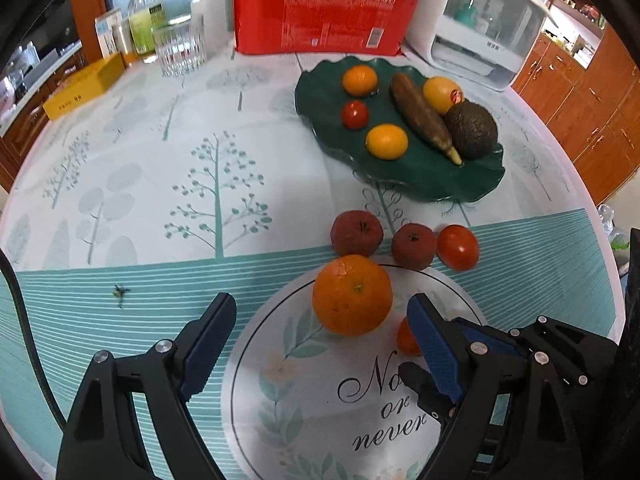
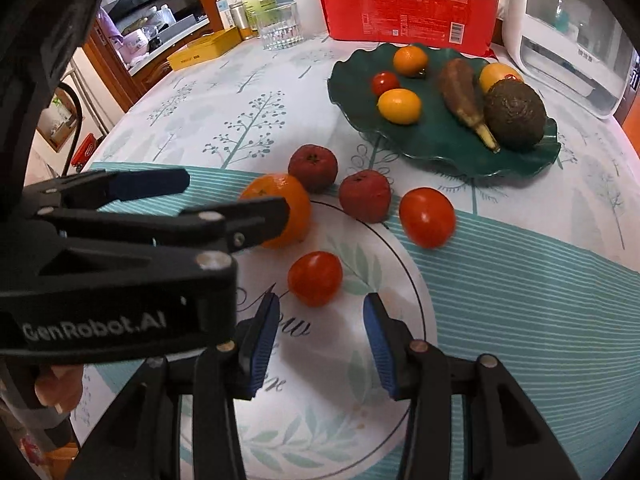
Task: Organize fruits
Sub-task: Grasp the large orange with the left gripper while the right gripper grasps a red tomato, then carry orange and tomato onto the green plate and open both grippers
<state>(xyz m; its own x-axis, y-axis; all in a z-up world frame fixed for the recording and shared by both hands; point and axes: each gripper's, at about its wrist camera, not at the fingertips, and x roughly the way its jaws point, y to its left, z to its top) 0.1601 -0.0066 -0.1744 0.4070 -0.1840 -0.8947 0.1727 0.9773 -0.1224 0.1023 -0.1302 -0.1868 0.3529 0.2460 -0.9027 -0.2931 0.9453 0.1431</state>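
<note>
The left gripper [image 1: 322,324] stands wide apart and holds nothing; the orange [image 1: 352,295] sits just ahead of its fingertips, between them, on the rim of the white plate [image 1: 280,380]. The right gripper [image 2: 320,314] is also spread wide and empty, with a small tomato [image 2: 315,278] just ahead, between its fingertips, on the same plate. Beyond them lie two dark red fruits [image 2: 313,167] and a larger tomato [image 2: 427,217]; farther off right, the green dish [image 2: 440,140] carries more fruit.
</note>
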